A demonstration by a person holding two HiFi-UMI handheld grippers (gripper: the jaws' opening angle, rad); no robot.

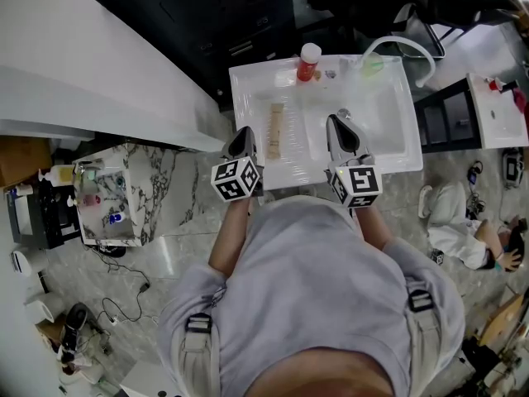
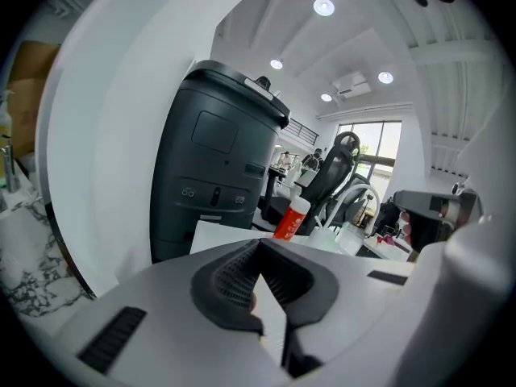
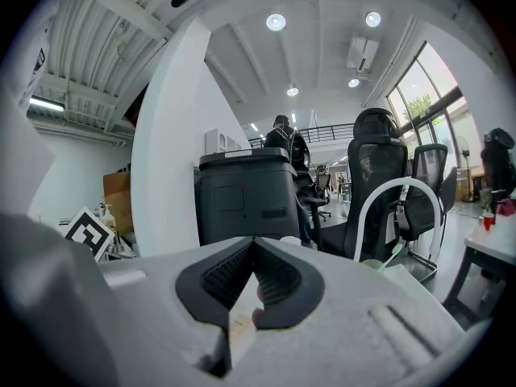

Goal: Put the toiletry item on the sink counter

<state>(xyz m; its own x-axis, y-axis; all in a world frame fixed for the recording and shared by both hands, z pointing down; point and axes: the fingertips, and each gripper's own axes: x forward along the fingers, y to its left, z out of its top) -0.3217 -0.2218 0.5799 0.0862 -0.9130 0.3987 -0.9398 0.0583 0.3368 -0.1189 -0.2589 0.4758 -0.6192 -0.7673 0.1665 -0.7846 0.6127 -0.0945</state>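
Note:
A red bottle (image 1: 308,63) with a white cap stands at the back of the white sink counter (image 1: 248,81); the left gripper view shows the bottle (image 2: 290,216) just beyond the jaws. A flat beige item (image 1: 275,131) lies on the counter left of the basin (image 1: 376,114). My left gripper (image 1: 242,131) hovers at the counter's near left edge, shut and holding nothing (image 2: 260,244). My right gripper (image 1: 335,121) is over the near side of the basin, also shut and holding nothing (image 3: 255,244).
A cup with a green toothbrush (image 1: 372,66) and a white arched faucet (image 1: 405,48) stand at the counter's back right. A dark bin (image 2: 214,168) stands behind the counter. A marble table (image 1: 157,188) with bottles is to the left. A person (image 1: 471,238) sits at the right.

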